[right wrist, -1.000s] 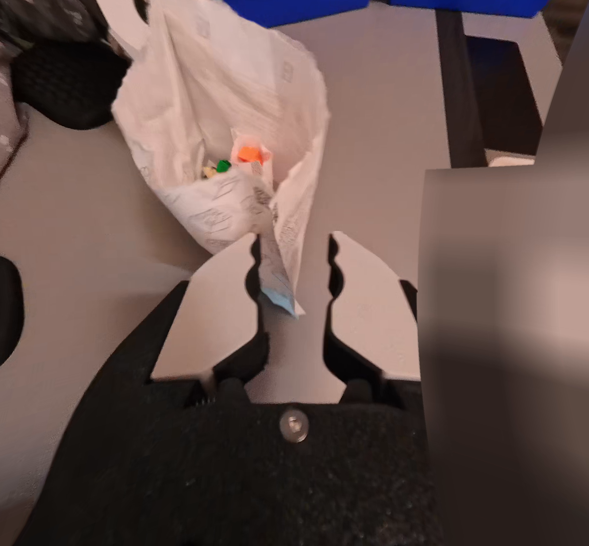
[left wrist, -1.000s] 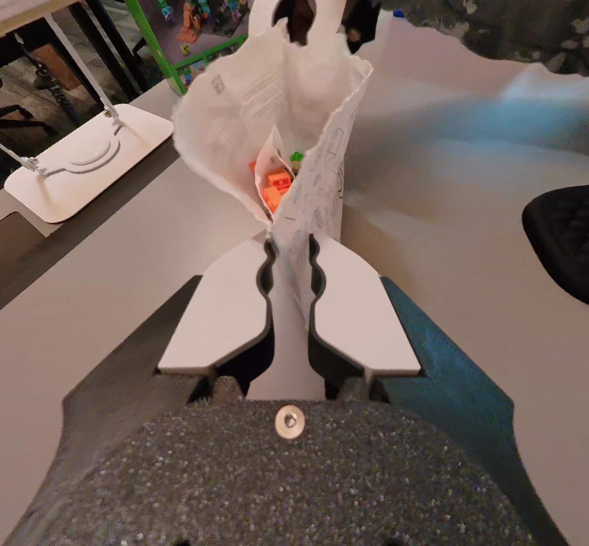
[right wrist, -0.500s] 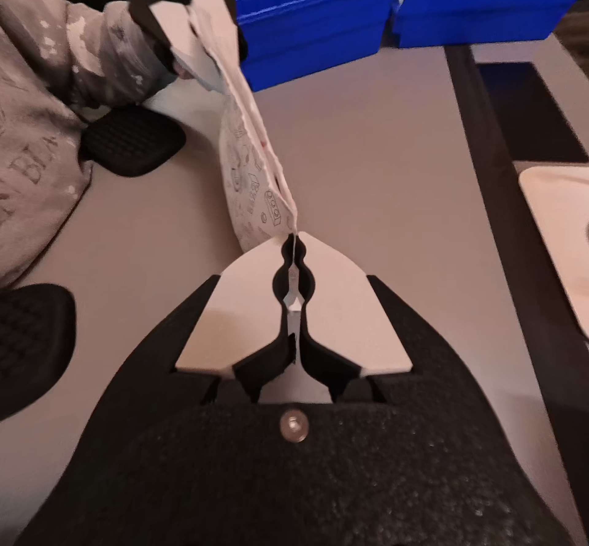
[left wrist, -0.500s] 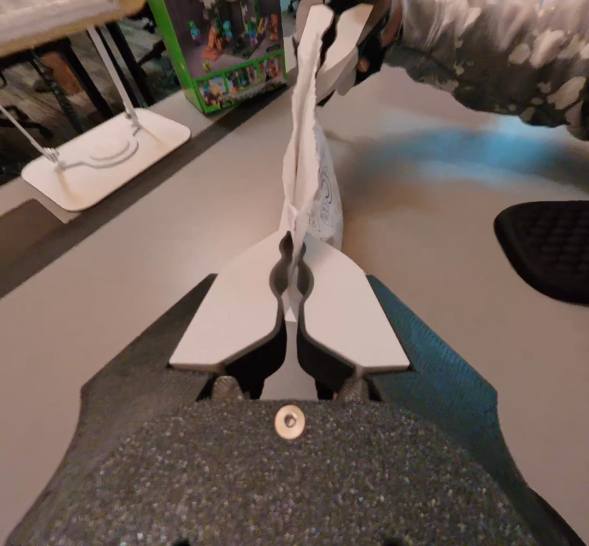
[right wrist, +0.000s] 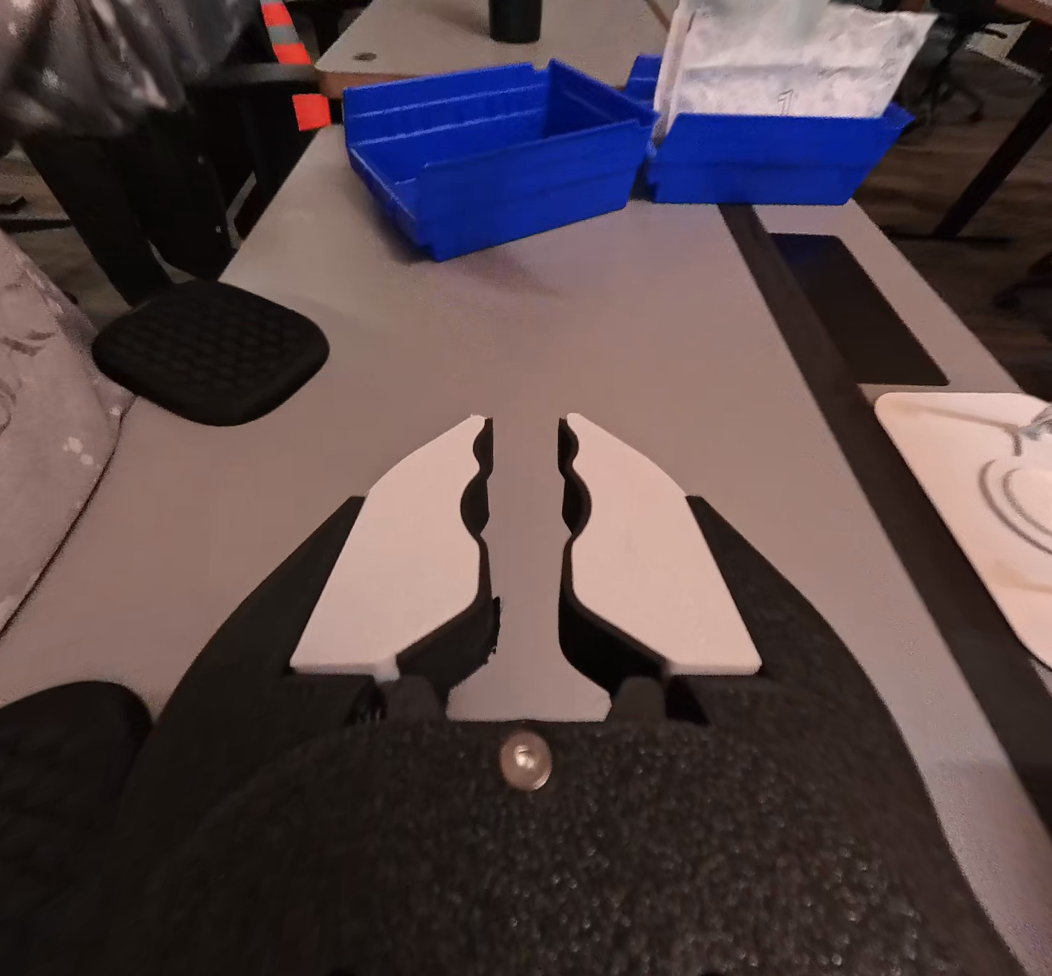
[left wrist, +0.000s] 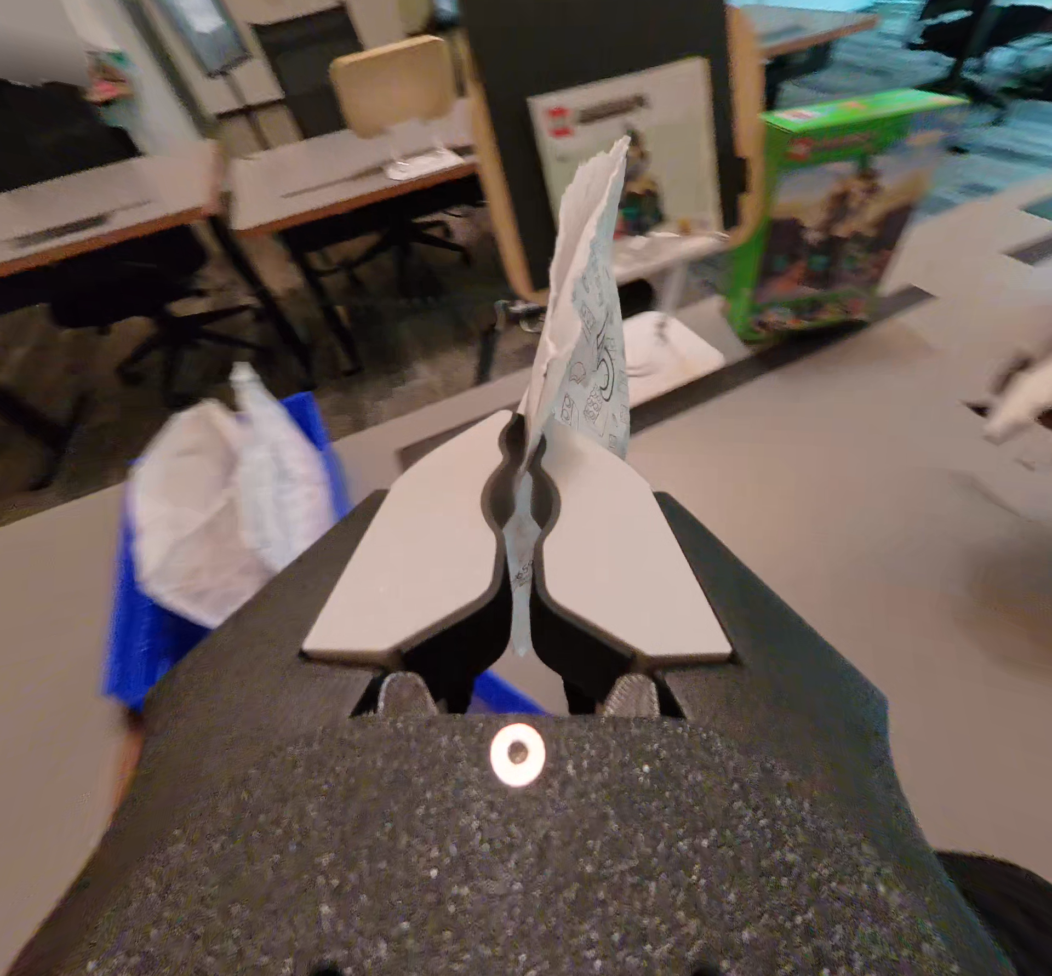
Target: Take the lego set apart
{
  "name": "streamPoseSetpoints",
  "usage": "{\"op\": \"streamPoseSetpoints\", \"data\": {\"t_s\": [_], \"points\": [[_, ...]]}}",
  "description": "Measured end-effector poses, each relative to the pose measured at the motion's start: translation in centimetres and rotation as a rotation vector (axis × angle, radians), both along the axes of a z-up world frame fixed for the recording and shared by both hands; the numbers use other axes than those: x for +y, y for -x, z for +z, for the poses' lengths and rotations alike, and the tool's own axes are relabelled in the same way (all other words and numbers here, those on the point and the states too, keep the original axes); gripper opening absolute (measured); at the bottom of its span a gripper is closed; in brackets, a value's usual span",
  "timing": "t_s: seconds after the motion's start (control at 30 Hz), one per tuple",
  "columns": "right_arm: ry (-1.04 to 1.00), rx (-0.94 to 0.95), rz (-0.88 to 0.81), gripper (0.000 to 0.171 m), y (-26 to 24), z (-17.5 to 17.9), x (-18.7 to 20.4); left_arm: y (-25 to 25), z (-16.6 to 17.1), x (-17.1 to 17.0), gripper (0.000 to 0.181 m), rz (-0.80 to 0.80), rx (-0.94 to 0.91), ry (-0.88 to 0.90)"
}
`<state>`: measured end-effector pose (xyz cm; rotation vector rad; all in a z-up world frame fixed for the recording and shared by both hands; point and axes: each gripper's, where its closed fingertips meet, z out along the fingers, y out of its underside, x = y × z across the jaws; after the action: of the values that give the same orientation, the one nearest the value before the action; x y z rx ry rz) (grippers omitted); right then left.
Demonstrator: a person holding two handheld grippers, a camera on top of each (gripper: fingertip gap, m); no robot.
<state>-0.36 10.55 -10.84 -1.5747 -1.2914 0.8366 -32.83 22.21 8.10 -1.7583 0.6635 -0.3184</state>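
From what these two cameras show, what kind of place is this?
Probably an office or lab workroom: rows of grey desks with office chairs, blue storage bins on the work table, and boxed toy sets standing nearby.

Between the fingers of the left gripper (left wrist: 526,456) a paper bag (left wrist: 589,322) stands up and ahead. Left of that gripper, a bin (left wrist: 139,630) with bags in it rests on the table (left wrist: 797,493); a box (left wrist: 831,220) stands ahead to its right. Ahead of the right gripper (right wrist: 525,425) two bins sit side by side on the table, an empty bin (right wrist: 495,157) left, a bag-filled bin (right wrist: 763,157) right. An armrest pad (right wrist: 210,351) lies left of it, a lamp base (right wrist: 979,499) right.
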Motion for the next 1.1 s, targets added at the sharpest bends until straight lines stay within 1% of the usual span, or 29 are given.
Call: {"op": "streamPoseSetpoints", "data": {"t_s": [0.1, 0.23, 0.37, 0.47, 0.53, 0.6, 0.67, 0.77, 0.83, 0.9, 0.97, 1.0, 1.1], "points": [[0.011, -0.005, -0.014, 0.021, 0.3, -1.4, -2.5, 6.1, 2.8, 2.8, 0.001, 0.126, -0.013, -0.016], [0.046, 0.01, -0.083, 0.019, -0.7, -2.4, -4.1, 13.1, 4.8, 6.8, 0.001, 0.269, -0.036, -0.017], [0.083, 0.038, -0.169, 0.017, -1.4, -3.0, -4.3, 18.5, 5.4, 10.8, 0.001, 0.362, -0.107, -0.029], [0.1, 0.075, -0.221, 0.016, -1.3, -3.2, -4.0, 21.4, 5.0, 14.1, 0.001, 0.408, -0.139, -0.066], [0.104, 0.105, -0.237, 0.015, -0.9, -3.2, -3.8, 23.0, 3.8, 16.4, 0.001, 0.429, -0.16, -0.076], [0.11, 0.137, -0.244, 0.015, -0.4, -3.3, -3.5, 24.3, 1.6, 18.7, 0.001, 0.452, -0.177, -0.079], [0.12, 0.173, -0.249, 0.014, 0.2, -3.4, -3.0, 25.5, -1.6, 20.9, 0.001, 0.477, -0.182, -0.078], [0.137, 0.187, -0.249, 0.014, 0.9, -3.8, -2.4, 27.0, -8.0, 23.3, 0.001, 0.506, -0.254, -0.006], [0.146, 0.181, -0.243, 0.014, 1.2, -4.2, -2.4, 27.8, -11.3, 24.0, 0.001, 0.514, -0.32, 0.01], [0.147, 0.171, -0.238, 0.014, 1.4, -4.5, -2.5, 28.8, -13.8, 24.3, 0.001, 0.544, -0.348, 0.021], [0.153, 0.172, -0.235, 0.014, 1.5, -4.8, -2.5, 29.4, -13.8, 24.0, 0.001, 0.537, -0.448, -0.021], [0.157, 0.175, -0.234, 0.014, 1.6, -4.9, -2.5, 29.8, -13.4, 23.9, 0.001, 0.539, -0.452, -0.047], [0.173, 0.182, -0.23, 0.014, 1.7, -5.2, -2.5, 29.9, -11.3, 23.4, 0.001, 0.518, -0.365, -0.122]]}}
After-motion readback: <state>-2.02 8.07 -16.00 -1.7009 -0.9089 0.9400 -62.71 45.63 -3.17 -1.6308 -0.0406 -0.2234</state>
